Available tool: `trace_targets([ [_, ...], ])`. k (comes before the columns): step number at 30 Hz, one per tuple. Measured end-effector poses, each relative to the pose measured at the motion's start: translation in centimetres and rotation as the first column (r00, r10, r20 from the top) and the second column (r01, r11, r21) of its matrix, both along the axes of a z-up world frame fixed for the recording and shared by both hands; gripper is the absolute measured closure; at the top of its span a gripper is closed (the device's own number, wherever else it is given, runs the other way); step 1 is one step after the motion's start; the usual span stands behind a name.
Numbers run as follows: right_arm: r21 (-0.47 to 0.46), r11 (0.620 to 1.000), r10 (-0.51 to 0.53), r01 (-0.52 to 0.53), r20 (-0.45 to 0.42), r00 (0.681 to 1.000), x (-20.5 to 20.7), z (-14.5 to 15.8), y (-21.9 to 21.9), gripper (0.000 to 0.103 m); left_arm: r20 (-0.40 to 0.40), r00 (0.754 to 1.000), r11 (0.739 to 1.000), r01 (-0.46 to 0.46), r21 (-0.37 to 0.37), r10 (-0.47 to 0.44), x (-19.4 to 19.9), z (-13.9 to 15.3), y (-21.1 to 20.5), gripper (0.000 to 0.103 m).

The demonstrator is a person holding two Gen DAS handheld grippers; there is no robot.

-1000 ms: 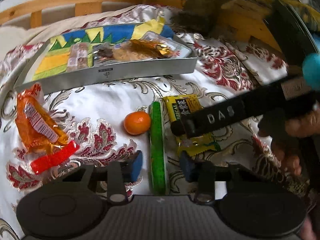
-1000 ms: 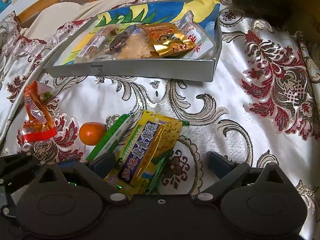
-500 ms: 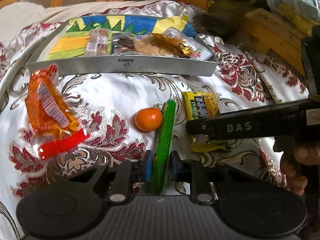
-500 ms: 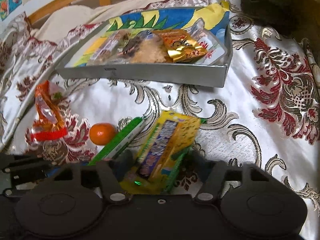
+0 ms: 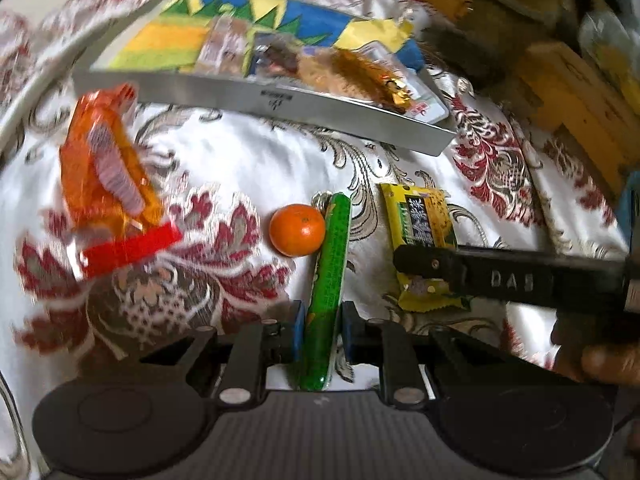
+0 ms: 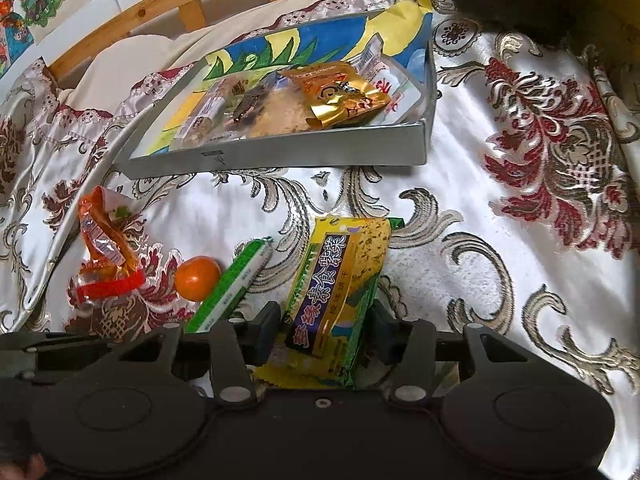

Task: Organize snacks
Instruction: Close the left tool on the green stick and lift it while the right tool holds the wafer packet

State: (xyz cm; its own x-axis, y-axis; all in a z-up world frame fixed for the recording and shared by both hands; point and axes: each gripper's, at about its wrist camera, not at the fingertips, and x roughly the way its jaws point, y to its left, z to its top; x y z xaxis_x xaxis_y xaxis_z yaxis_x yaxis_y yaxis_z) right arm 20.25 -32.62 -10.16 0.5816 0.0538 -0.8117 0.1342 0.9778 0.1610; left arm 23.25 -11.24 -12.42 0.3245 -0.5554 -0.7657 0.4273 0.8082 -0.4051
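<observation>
Already, left gripper (image 5: 320, 332): clamped tight on green stick (image 5: 329, 280); may roll.
Right gripper (image 6: 320, 330): closing around yellow packet (image 6: 340, 292); slippery wrapper could crumple, slide out.
Orange (image 5: 297, 230): touching stick, might get knocked.

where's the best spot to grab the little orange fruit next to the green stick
Across the widest part of the orange fruit, coming straight down from above. It is round and sits against the green stick, so set the fingers along the stick's length, where both sides are free.
</observation>
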Motion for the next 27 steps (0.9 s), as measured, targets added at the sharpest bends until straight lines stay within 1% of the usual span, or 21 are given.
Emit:
trace_targets([
  [2,0.019,1.000,-0.015,0.015,0.002,1.000,-0.2,0.1,-0.4,0.057,-0.032,0.999,1.000,-0.013,-0.009,0.013,0.0,0.1,0.2,0.083],
  [4,0.045,0.999,-0.030,0.030,0.001,1.000,-0.4,0.1,-0.8,0.057,-0.045,0.999,1.000,-0.018,-0.007,0.018,-0.3,0.2,0.3,0.084],
  [8,0.057,0.998,-0.030,0.030,-0.001,1.000,-0.5,0.2,-0.9,0.057,-0.076,0.997,1.000,-0.024,0.002,0.024,-0.8,0.4,0.3,0.084],
  [11,0.043,0.999,-0.015,0.015,0.008,1.000,-0.7,0.4,-0.5,0.061,-0.090,0.995,0.999,-0.037,-0.002,0.036,-0.9,0.4,0.5,0.084],
  [17,0.007,1.000,0.024,-0.024,0.046,0.999,-1.1,1.2,0.0,0.075,-0.107,0.993,0.999,-0.051,-0.010,0.049,-0.9,0.6,0.8,0.085],
  [19,0.002,0.999,0.038,-0.038,0.063,0.997,-1.2,1.5,0.2,0.082,-0.109,0.993,0.999,-0.052,-0.012,0.051,-0.9,0.6,0.7,0.085],
  [21,-0.001,0.998,0.055,-0.055,0.080,0.995,-1.4,1.8,0.4,0.086,-0.115,0.992,0.998,-0.058,-0.020,0.055,-0.9,0.6,0.8,0.085],
  [24,-0.017,0.997,0.078,-0.076,0.103,0.992,-1.5,2.1,0.9,0.089,-0.110,0.992,0.996,-0.076,-0.056,0.069,-1.0,0.8,1.3,0.085],
  [27,-0.085,0.992,0.101,-0.090,0.133,0.986,-1.7,2.6,1.5,0.089,-0.084,0.995,0.996,-0.065,-0.064,0.060,-1.2,1.3,1.2,0.085],
])
